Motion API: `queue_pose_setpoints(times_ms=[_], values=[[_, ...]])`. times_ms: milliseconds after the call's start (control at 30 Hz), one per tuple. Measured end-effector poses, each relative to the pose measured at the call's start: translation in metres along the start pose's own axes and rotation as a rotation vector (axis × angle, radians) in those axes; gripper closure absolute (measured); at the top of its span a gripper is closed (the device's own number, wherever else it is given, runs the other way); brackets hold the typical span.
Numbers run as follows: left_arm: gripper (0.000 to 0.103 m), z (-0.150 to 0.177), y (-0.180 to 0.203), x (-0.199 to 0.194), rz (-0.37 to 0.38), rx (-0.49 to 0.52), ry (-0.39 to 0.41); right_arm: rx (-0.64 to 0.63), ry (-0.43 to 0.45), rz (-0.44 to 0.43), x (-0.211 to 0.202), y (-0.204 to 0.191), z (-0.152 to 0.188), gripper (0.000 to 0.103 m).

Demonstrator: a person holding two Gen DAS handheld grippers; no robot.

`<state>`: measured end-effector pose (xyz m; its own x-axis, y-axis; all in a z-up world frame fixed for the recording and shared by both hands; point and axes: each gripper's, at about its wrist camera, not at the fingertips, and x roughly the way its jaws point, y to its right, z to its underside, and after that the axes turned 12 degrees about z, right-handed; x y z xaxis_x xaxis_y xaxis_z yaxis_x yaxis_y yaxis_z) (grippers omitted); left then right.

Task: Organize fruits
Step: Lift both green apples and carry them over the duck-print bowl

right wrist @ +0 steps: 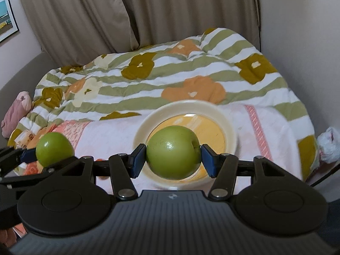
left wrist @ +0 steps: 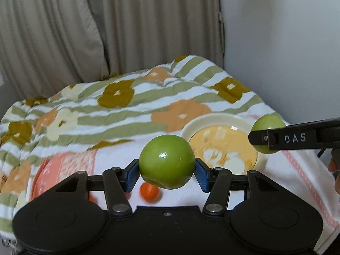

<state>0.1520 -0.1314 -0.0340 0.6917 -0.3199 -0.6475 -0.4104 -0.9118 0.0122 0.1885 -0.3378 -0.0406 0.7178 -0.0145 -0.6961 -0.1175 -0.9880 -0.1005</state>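
Your left claw [left wrist: 167,167] is clamped on a green apple [left wrist: 167,161], blue pads [left wrist: 133,175] pressing it from nine and three o'clock, and the fruit hangs clear above the bed. Below it, at about seven o'clock from the apple, a small orange fruit [left wrist: 149,191] lies on the white towel with pink trim [left wrist: 282,170]. Look to two o'clock in the left wrist view: the cream plate with a yellow centre [left wrist: 214,120] sits on that towel, and your right claw [left wrist: 262,139] reaches in from three o'clock, gripping a second green apple [left wrist: 268,123] near the plate's right edge.

Switch to the right wrist view and that second apple [right wrist: 173,152] fills the middle, squeezed between the pads [right wrist: 207,160], hovering in front of the plate [right wrist: 184,108]. Over at nine o'clock the left claw [right wrist: 31,156] shows with its apple [right wrist: 54,148] held up. The striped quilt with flowers [right wrist: 148,78] lies bunched across the bed from ten to two o'clock, beige curtains [right wrist: 127,12] at twelve. A pink bundle [right wrist: 16,112] rests at the quilt's left edge. Both apples are off the bed and in your grip.
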Motion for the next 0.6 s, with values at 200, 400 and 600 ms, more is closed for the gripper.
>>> queue_pose_setpoints(times_ms=[200,400,600], values=[[0.044,-0.029,0.013,0.038,0.016,0.018,0.008,0.003,0.004,0.004,0.024,0.032,-0.029,0.032],[0.044,-0.048,0.023,0.08,0.029,0.026,-0.021,-0.003,-0.013,0.0,0.061,0.052,-0.047,0.032],[0.044,-0.054,0.032,0.129,0.031,0.045,-0.071,-0.016,-0.045,-0.017,0.096,0.068,-0.053,0.032]])
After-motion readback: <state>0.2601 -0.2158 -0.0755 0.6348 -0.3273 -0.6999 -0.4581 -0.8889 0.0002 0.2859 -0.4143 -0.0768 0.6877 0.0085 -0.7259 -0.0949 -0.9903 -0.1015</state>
